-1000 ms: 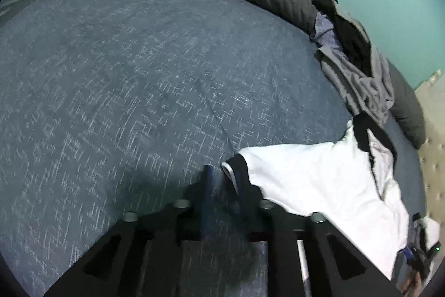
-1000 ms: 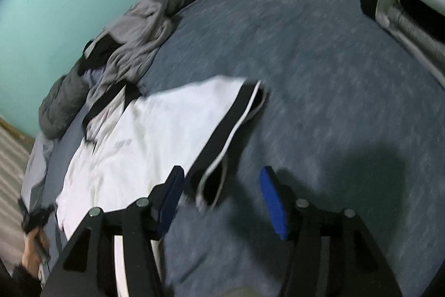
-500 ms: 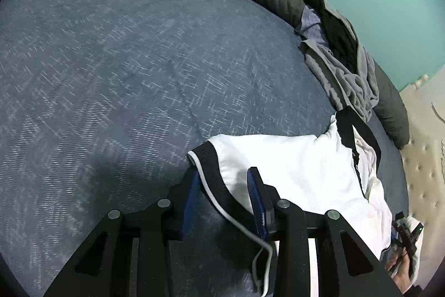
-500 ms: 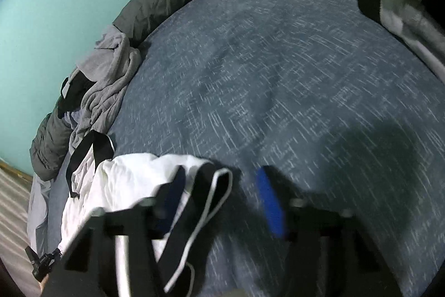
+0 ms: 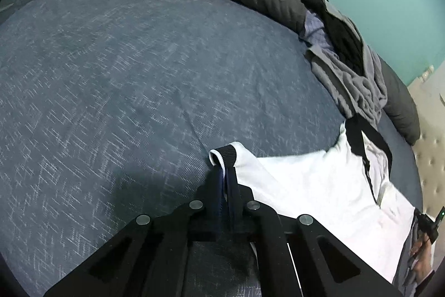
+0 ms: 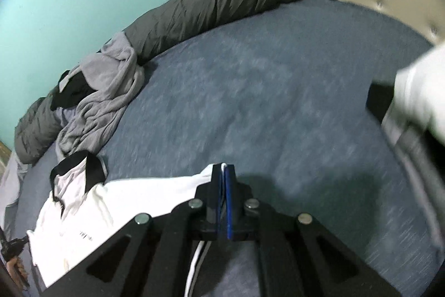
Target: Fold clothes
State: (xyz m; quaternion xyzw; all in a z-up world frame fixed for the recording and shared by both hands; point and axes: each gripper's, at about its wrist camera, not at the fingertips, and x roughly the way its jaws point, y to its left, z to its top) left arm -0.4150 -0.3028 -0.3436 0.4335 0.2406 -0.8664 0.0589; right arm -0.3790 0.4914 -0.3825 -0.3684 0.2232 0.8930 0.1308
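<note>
Both grippers, left (image 5: 225, 180) and right (image 6: 223, 177), now clamped on black trim of white shirt (image 5: 319, 185) spread on blue bed (image 5: 125, 91), jaws wide a second ago, so likely set to lift or fold.

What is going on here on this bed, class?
A person with two handheld grippers is folding a white polo shirt with black trim on the blue-grey bedspread. The left gripper and the right gripper each have their jaws shut on a black-banded edge of the shirt. A crumpled grey garment pile lies beyond.
</note>
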